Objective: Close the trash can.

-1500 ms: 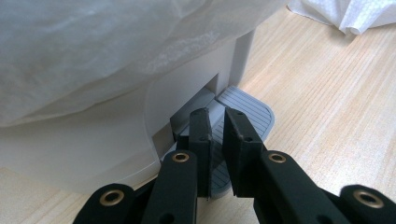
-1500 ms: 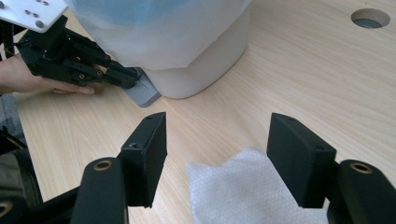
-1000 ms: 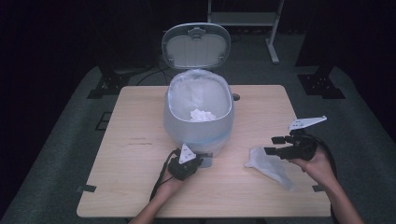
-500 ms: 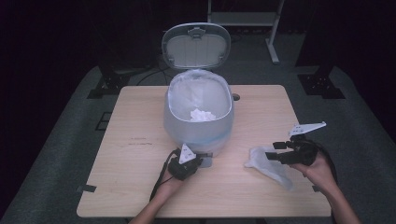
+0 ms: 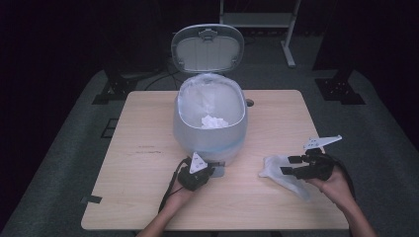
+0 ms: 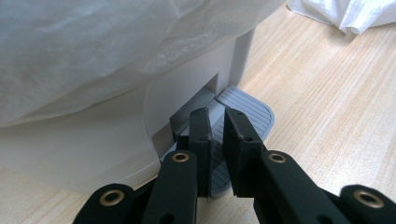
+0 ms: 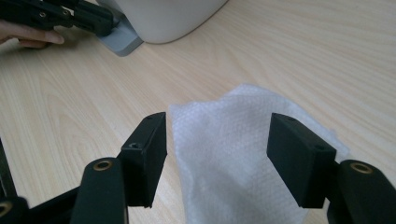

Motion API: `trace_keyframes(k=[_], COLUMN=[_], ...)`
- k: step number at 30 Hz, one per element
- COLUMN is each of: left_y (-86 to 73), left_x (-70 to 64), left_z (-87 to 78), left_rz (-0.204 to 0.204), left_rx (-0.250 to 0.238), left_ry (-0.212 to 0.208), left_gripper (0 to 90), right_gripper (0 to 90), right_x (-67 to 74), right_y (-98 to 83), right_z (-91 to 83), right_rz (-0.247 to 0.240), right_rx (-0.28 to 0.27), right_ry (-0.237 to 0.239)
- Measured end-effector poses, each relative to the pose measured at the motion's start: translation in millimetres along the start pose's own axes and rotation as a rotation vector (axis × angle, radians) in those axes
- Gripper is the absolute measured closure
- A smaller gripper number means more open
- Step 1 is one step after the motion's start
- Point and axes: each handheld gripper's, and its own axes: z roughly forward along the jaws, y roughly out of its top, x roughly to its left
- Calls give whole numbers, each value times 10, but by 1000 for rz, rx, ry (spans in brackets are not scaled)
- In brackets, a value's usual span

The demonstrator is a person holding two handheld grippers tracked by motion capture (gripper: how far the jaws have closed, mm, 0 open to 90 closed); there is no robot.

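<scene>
On the wooden table [image 5: 148, 197] stands a grey pedal bin [image 5: 210, 128], its lid [image 5: 207, 47] raised, a plastic liner draped over its rim and crumpled paper inside. The left gripper [image 6: 217, 140], jaws nearly together, presses on the bin's foot pedal [image 6: 247, 109], the hand low at the bin's base. Right of the bin a white tissue [image 7: 233, 154] lies flat on the table. It looks light, soft and limp, likely to slide, so pinching a raised fold near its middle seems best. The right gripper [image 7: 217, 156], jaws wide and empty, hovers level just above it, straddling its near edge.
</scene>
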Motion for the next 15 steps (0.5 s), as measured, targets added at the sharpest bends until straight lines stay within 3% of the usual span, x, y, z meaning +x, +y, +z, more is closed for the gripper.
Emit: trace_keyframes(k=[15], left_y=[0], left_x=[-3], left_z=[0], left_rz=[0], left_rx=[1], left_ry=[1], left_gripper=[815], right_gripper=[363], right_x=[0], right_y=[-136], right_z=[179], right_rz=[-9], right_rx=[35], right_ry=[1])
